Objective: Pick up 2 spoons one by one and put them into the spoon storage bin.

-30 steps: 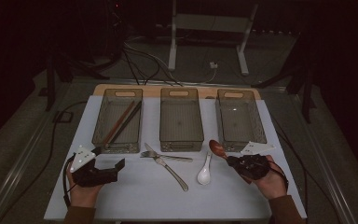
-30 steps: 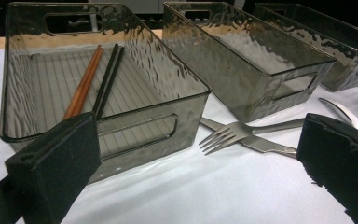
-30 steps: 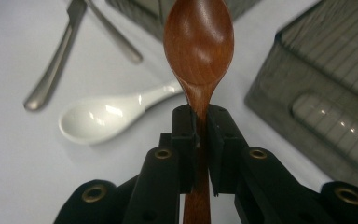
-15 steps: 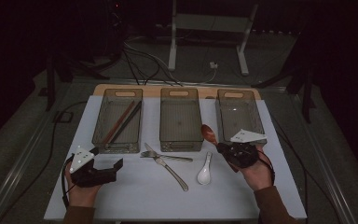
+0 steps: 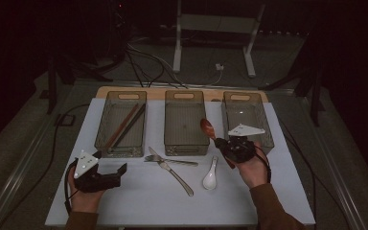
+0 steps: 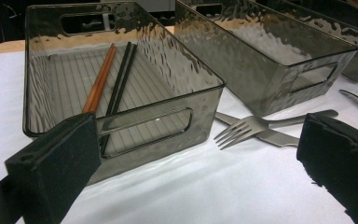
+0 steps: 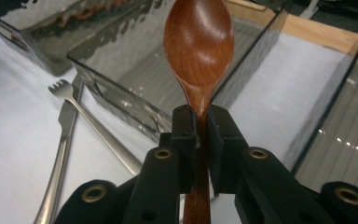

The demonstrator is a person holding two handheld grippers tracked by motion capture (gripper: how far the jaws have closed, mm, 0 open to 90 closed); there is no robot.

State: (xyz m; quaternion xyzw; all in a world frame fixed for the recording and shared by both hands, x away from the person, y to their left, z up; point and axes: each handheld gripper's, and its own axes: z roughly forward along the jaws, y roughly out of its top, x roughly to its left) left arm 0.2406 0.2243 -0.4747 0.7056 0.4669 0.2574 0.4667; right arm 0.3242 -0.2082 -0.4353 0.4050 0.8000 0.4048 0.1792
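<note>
Right tool [image 5: 219,142] moved up the desk [image 5: 139,201] from beside the white spoon [image 5: 210,178], now between middle bin [image 5: 184,143] and right bin [image 5: 263,120], jaws clamped on wooden spoon [image 7: 199,46] handle, left tool [image 5: 117,173] wide open, empty, resting near fork [image 6: 242,130]

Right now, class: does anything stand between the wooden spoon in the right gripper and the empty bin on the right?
Nothing visible does. The right gripper is shut on the wooden spoon, held above the table beside the right bin. That bin's top is open and it looks empty; the fork and white spoon lie nearer the person, out of the way.
</note>
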